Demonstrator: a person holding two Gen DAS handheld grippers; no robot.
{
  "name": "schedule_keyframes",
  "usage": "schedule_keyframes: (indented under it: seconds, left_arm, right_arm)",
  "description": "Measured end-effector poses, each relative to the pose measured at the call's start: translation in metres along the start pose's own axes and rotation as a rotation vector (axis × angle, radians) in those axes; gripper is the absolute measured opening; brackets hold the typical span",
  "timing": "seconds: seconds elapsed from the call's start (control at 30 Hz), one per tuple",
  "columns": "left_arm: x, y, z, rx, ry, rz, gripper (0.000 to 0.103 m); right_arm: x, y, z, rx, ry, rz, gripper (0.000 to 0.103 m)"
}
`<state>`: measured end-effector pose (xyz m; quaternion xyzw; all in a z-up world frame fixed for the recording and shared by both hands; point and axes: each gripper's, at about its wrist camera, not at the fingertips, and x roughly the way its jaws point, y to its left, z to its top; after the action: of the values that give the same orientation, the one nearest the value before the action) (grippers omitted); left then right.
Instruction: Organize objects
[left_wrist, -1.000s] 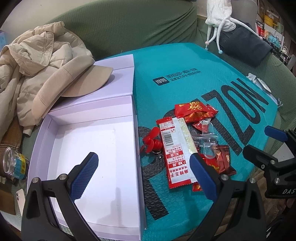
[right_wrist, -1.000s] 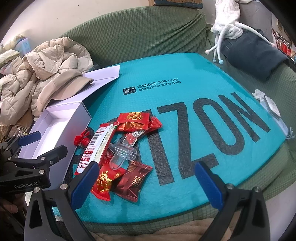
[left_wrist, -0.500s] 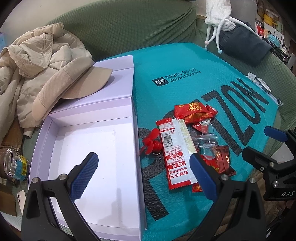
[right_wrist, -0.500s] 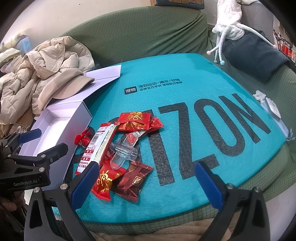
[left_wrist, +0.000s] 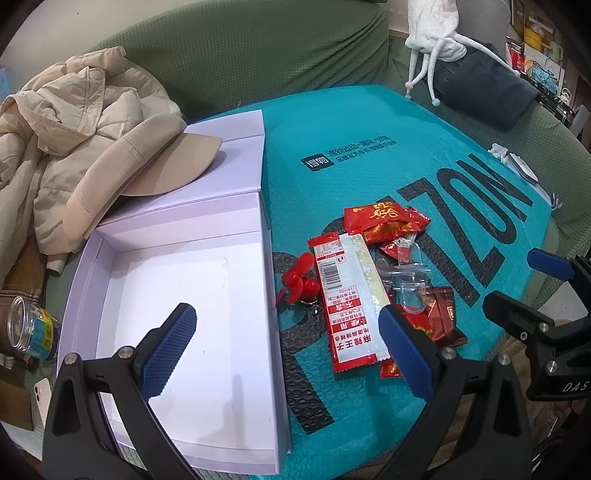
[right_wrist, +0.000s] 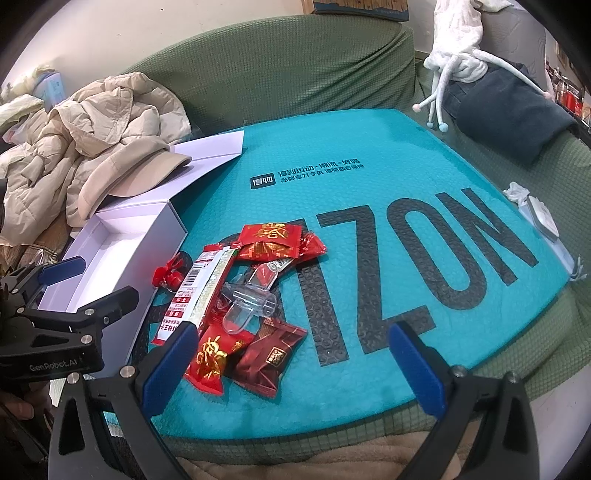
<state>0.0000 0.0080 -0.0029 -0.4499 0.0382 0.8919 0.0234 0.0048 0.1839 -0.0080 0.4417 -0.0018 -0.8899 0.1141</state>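
Through the left wrist camera we see our left gripper (left_wrist: 284, 349) spread wide and holding nothing, hanging over the near right wall of the open white box (left_wrist: 86, 266); we judge it waits there because the box is where the loose things belong. The box is empty inside, and a beige cap (left_wrist: 147, 173) rests on its folded-back lid, spilling from a beige jacket (left_wrist: 70, 122). Just beside the box, on the teal mailer bag (left_wrist: 369, 147), lies the heap to sort: a long red-and-white snack packet (left_wrist: 347, 299) on top, a small red toy fan (left_wrist: 299, 282) touching its left edge, a red candy wrapper (left_wrist: 380, 218) at the far end. At the right edge the right gripper (left_wrist: 517, 280) comes in open. Through the right wrist camera our right gripper (right_wrist: 291, 356) is likewise spread wide and empty, its left finger just over the near end of the heap, which suits a first pick. Here we also make out a clear plastic scoop (right_wrist: 247, 306) lying across the pile, a dark red sachet (right_wrist: 271, 354) nearest us, and the left gripper (right_wrist: 88, 284) low beside the box. Nothing is in the box yet, so we reckon the sorting has barely begun.
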Motion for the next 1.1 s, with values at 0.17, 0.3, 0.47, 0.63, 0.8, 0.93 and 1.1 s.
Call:
schedule_keyframes:
  seconds: [0.17, 0.3, 0.47, 0.63, 0.8, 0.93, 1.1]
  left_arm:
    - [-0.006, -0.001, -0.002, 0.007, -0.008, -0.008, 0.099]
    - [-0.011, -0.001, -0.005, 0.01, -0.014, -0.014, 0.099]
    - [-0.019, 0.002, -0.007, 0.012, -0.028, -0.019, 0.099]
    - [-0.024, 0.002, -0.007, 0.018, -0.031, -0.028, 0.099]
    - [-0.026, -0.006, 0.001, 0.02, -0.04, -0.033, 0.099]
    - [-0.019, -0.025, 0.011, 0.031, -0.028, -0.031, 0.099]
    - [-0.002, -0.057, 0.027, 0.035, -0.012, -0.037, 0.099]
  right_arm:
    - [-0.006, 0.001, -0.002, 0.0, -0.009, -0.005, 0.103]
    - [-0.013, 0.004, -0.004, -0.003, -0.018, -0.009, 0.103]
    - [-0.021, 0.008, -0.008, -0.008, -0.027, -0.01, 0.103]
    - [-0.028, 0.011, -0.012, -0.007, -0.03, -0.01, 0.103]
    - [-0.028, 0.006, -0.014, -0.002, -0.034, 0.019, 0.103]
    - [-0.021, -0.011, -0.011, 0.0, -0.026, 0.044, 0.103]
    - [-0.008, -0.043, 0.001, -0.041, -0.002, 0.086, 0.103]
